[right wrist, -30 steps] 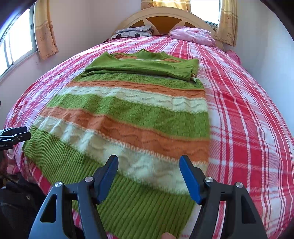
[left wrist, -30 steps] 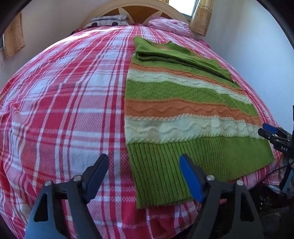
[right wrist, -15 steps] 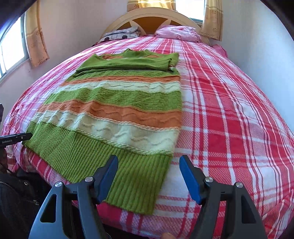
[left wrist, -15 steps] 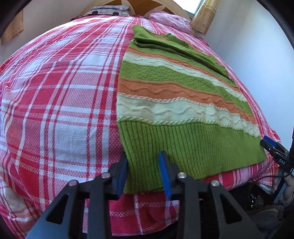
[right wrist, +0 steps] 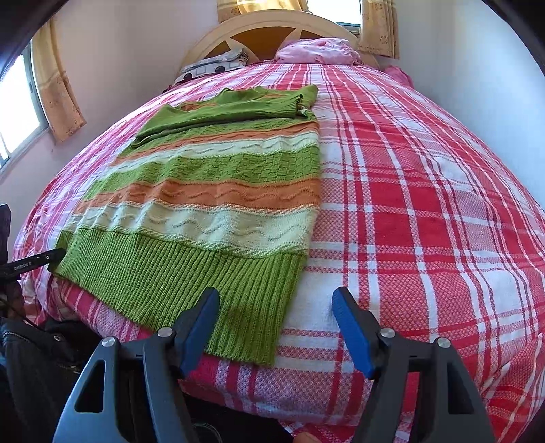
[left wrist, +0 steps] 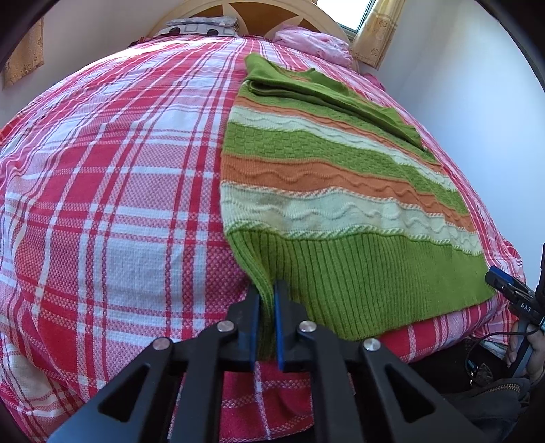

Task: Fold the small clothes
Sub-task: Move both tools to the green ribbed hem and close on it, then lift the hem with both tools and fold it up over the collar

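since the earlier frame my left tongs (left wrist: 266,300) have clenched onto the sweater (left wrist: 327,191) hem corner; right tongs (right wrist: 276,313) gape, released, over the bed (right wrist: 425,204).

A red-and-white plaid bedspread (right wrist: 425,211) covers the bed. At its far edge, against the arched headboard (right wrist: 272,30), lie a pink pillow (right wrist: 316,51) and a patterned one (right wrist: 211,66). Yellow curtains (right wrist: 58,98) flank the windows
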A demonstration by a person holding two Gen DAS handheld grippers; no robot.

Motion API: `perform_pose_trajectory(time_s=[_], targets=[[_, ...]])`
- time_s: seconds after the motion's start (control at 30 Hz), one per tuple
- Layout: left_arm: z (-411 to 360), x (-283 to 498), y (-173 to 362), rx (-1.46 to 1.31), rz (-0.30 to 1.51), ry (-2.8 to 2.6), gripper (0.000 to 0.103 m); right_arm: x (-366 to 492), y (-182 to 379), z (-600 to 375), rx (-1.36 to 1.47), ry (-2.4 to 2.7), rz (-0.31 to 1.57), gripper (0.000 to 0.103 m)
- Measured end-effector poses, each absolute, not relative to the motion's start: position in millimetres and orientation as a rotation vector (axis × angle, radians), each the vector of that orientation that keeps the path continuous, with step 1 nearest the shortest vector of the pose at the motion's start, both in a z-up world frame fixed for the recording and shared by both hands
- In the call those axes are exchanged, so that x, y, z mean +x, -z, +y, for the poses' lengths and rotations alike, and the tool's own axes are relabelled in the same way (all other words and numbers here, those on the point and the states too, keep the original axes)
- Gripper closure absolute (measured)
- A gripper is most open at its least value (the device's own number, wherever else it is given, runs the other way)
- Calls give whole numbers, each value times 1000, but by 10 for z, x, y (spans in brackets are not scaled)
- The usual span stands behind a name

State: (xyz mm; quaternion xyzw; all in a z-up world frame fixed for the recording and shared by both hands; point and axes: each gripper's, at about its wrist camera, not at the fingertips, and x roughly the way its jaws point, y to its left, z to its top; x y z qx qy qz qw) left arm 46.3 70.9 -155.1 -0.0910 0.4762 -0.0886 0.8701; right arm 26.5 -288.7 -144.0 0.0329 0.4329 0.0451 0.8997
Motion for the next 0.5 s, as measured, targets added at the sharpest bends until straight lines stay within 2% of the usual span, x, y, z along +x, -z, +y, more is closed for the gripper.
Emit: perform_pose_trajectory(time_s=[0.03, 0.07, 0.13, 0.2, 0.23, 0.3, 0.5], targets=[[710, 480, 1557, -191, 997, 181, 91, 257, 1439, -2873, 67, -96, 895, 39], [713, 483, 1564, -192, 1000, 174, 88, 245, 1438, -2850, 70, -109, 896, 50], [726, 491, 1577, -202, 1002, 179, 85, 228, 1443, -2780, 63, -137, 903, 58], [735, 488, 1590, -210, 1001, 192, 84, 224, 1451, -2743, 54, -155, 901, 78], [734, 481, 1588, -201, 995, 204, 91, 221, 1457, -2763, 80, -174, 899, 93], [741, 465, 1545, -186, 971, 215, 98, 203, 1424, -2871, 152, -201, 871, 94], [822, 398, 1170, -218, 811, 260, 98, 83, 1126, -3020, 221, -224, 712, 95]])
